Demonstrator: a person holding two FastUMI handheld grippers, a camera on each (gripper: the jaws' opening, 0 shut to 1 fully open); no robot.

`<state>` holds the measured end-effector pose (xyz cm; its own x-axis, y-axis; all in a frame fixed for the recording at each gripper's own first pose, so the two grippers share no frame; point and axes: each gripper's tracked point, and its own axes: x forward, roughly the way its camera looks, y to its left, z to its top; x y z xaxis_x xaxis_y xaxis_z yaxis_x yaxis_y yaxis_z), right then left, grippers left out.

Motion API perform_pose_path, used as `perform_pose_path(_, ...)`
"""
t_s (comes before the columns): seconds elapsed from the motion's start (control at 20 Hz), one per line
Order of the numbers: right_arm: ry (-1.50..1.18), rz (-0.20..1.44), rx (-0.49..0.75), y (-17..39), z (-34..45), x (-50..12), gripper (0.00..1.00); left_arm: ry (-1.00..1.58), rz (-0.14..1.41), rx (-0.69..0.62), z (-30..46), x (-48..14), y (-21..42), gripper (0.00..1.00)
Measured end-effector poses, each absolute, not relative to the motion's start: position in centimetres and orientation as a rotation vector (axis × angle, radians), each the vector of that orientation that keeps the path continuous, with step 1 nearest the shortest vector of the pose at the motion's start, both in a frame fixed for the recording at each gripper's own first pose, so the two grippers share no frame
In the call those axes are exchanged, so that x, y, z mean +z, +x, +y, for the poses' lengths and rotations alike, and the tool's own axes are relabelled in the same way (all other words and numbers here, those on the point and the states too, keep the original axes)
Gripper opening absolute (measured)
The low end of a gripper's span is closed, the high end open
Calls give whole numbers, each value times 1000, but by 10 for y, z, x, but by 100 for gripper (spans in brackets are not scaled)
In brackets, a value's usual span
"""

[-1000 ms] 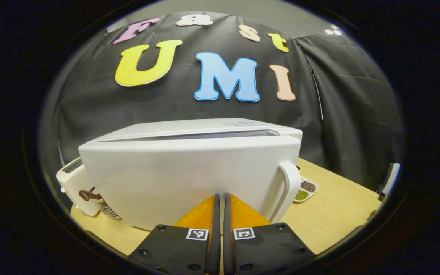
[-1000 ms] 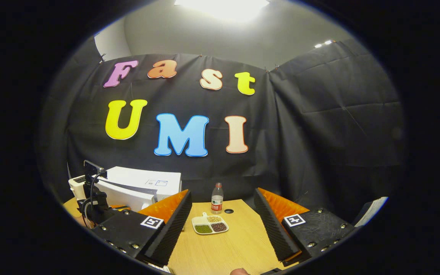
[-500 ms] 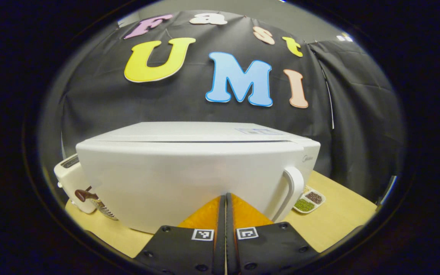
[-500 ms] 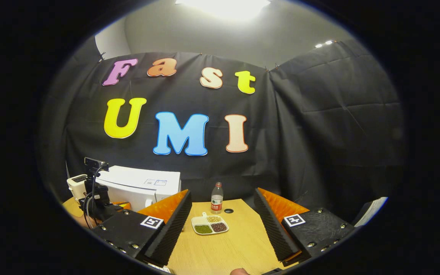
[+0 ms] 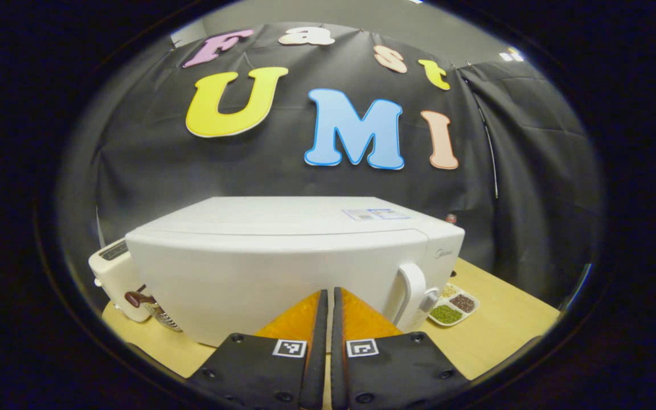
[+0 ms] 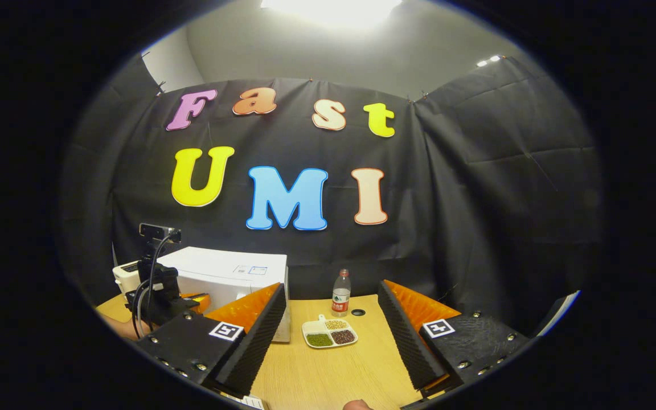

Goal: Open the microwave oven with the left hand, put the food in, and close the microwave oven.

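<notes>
With my left gripper clenched on nothing, I have pushed the microwave door flush, so the closing looks done, my right gripper released above the bench.

We see the left gripper and right gripper alike: black bolted finger bodies with square black-and-white markers, orange finger backs, ribbed black foam pads, black cables at lower left.
</notes>
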<state>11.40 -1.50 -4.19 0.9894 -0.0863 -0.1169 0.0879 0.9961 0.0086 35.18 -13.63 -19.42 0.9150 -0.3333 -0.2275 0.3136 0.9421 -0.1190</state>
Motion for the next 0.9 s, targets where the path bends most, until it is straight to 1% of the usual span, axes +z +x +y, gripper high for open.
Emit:
perform_pose_path(0.15,59,102,-34,108,-15,-37,99,-78,208,-322,-136,-162,321,12)
perform_pose_path(0.2,61,93,-13,104,-16,-34,98,-79,186,-311,-134,-149,307,9)
perform_pose_path(0.25,54,88,7,101,-18,-32,98,-77,169,-296,-131,-138,297,11)
perform_pose_path(0.3,50,84,23,96,-21,-32,98,-78,151,-274,-127,-126,284,11)
perform_pose_path(0.35,53,76,38,91,-25,-30,98,-82,146,-260,-126,-119,272,11)
perform_pose_path(0.4,60,67,50,87,-29,-27,98,-82,137,-240,-124,-112,259,9)
perform_pose_path(0.45,68,65,60,83,-33,-27,98,-82,128,-225,-123,-105,246,11)
perform_pose_path(0.5,73,65,67,77,-38,-27,98,-79,124,-210,-121,-98,233,12)
perform_pose_path(0.75,84,67,110,55,-58,-30,99,-61,98,-153,-114,-69,173,12)
perform_pose_path(0.8,89,65,122,51,-60,-29,99,-55,86,-136,-110,-61,162,10)
perform_pose_path(0.85,92,58,135,47,-62,-28,99,-51,75,-120,-107,-55,153,10)
perform_pose_path(0.9,92,52,139,44,-65,-27,98,-51,72,-108,-106,-51,141,12)
